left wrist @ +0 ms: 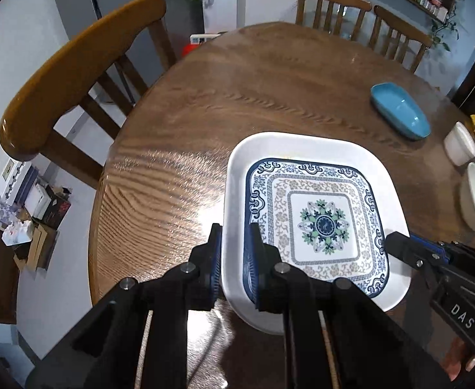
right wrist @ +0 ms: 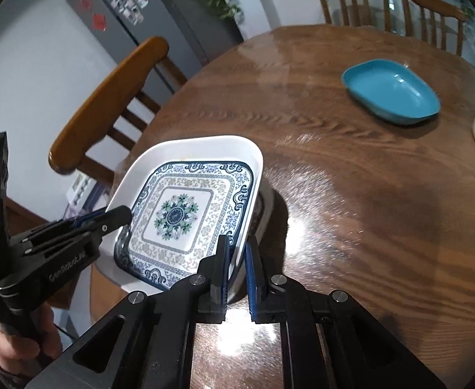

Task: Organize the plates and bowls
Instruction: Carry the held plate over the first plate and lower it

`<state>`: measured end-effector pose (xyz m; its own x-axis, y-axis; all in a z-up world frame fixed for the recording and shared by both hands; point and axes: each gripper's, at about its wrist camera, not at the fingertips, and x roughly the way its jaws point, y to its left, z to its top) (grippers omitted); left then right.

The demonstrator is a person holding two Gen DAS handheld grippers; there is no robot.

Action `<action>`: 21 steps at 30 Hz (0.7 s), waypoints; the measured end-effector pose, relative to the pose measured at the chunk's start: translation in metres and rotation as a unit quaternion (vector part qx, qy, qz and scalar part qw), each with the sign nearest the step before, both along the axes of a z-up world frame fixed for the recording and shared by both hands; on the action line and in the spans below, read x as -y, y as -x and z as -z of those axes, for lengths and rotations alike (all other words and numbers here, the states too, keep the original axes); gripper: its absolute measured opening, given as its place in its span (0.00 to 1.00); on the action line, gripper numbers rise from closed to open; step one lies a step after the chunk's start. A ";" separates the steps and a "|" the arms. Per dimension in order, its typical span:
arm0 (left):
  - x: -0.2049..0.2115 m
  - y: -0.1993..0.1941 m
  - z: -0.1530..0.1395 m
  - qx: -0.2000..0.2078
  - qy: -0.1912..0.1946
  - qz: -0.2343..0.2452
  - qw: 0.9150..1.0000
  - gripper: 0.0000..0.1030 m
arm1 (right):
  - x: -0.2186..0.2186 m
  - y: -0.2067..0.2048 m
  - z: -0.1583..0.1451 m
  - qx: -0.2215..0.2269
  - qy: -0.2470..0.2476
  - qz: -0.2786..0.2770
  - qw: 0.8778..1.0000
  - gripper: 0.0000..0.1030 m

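The left tool [left wrist: 234,240] was clamped on the near-left rim of the white square dish [left wrist: 302,144], one pad outside the wall and one inside. The right tool [right wrist: 237,253] pinched the opposite rim in the same way, its blue pads straddling the thin wall. Gripping two opposite edges probably served to keep the wide, shallow dish level and stop it swinging, since one pinch on a rim would let it tip.

Inside the white dish sat a patterned square plate [left wrist: 322,223], blue-bordered with a green and navy flower at its centre, nested flat and filling most of the floor. In the right wrist view the stack appeared raised off the surface [right wrist: 334,194] at its left edge, partly overhanging it, with a dark shadow beneath; whether any corner touched the wood I cannot tell.

Further out, a blue oval dish [right wrist: 393,92] lay empty and well apart toward the far right. White bowls [left wrist: 471,175] stood together at the right edge, also empty as far as could be seen. Wooden chairs [left wrist: 75,74] ringed the surface.
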<state>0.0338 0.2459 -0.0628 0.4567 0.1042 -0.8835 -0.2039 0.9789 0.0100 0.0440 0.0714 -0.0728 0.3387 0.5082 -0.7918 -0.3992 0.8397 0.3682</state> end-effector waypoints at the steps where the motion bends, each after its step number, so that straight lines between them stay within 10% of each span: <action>1: -0.002 -0.002 0.003 -0.003 -0.003 0.001 1.000 0.12 | -0.002 0.000 0.003 -0.005 0.002 -0.002 1.000 0.11; 21: 0.000 -0.009 0.028 -0.032 -0.040 0.015 0.999 0.18 | -0.021 0.015 0.013 -0.005 0.068 -0.047 0.997 0.15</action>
<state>0.0432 0.2459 -0.0904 0.4033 0.1627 -0.9005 -0.1704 0.9802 0.1008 0.0293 0.0923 -0.0859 0.2863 0.4243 -0.8591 -0.4743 0.8418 0.2577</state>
